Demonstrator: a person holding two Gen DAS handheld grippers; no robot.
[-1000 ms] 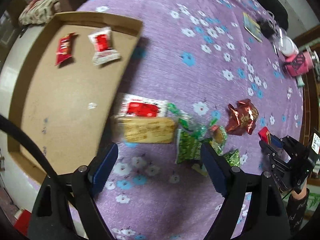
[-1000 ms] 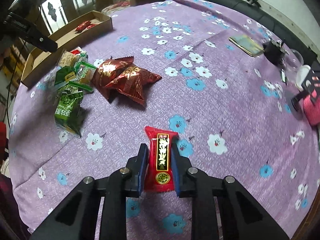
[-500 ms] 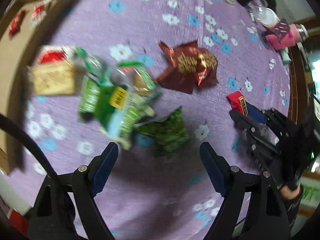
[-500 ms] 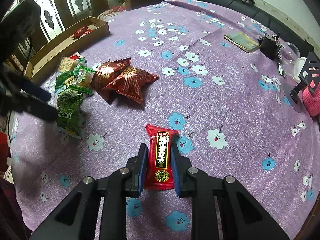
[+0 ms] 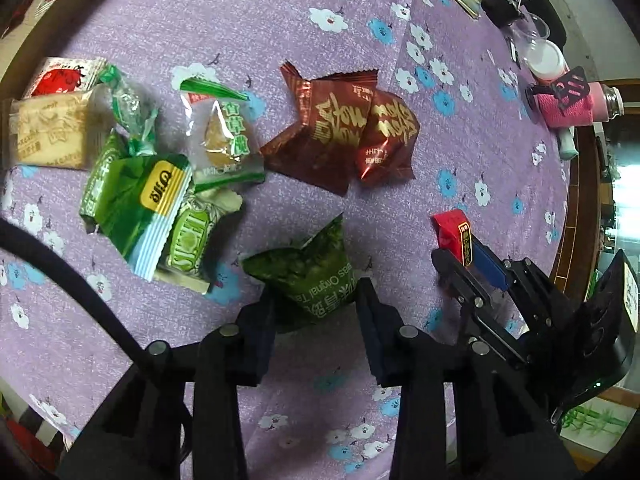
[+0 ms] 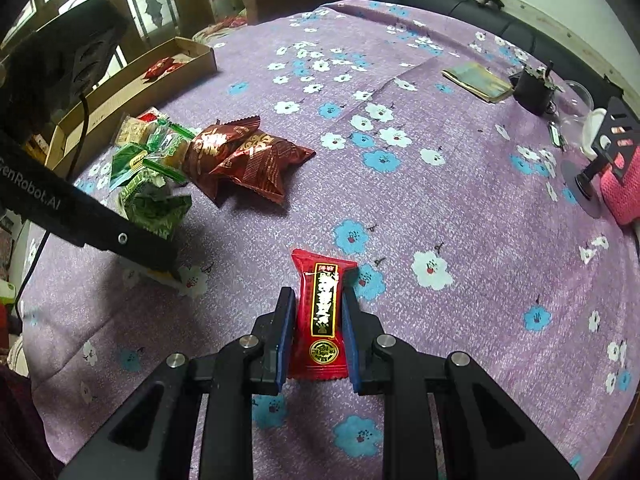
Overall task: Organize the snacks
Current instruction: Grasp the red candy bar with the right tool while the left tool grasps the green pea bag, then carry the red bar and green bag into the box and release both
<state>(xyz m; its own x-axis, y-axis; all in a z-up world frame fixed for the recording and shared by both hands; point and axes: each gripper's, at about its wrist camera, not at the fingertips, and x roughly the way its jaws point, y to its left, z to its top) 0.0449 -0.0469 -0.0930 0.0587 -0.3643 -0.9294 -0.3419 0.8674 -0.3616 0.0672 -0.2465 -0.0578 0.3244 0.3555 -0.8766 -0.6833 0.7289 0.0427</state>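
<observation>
My left gripper is shut on a dark green snack bag on the purple flowered cloth; the bag also shows in the right wrist view. My right gripper is shut on a red snack packet, which also shows in the left wrist view. Two dark red bags lie in the middle. A pile of green and beige packets lies to the left. A cardboard box with red snacks stands at the far left.
A booklet, a black object, a clear cup and a pink bottle sit along the far right of the cloth. A dark sofa back runs behind the table.
My left gripper swung right from the box toward the pile, came down and closed on the dark green bag. My right gripper stayed shut on the red packet.
</observation>
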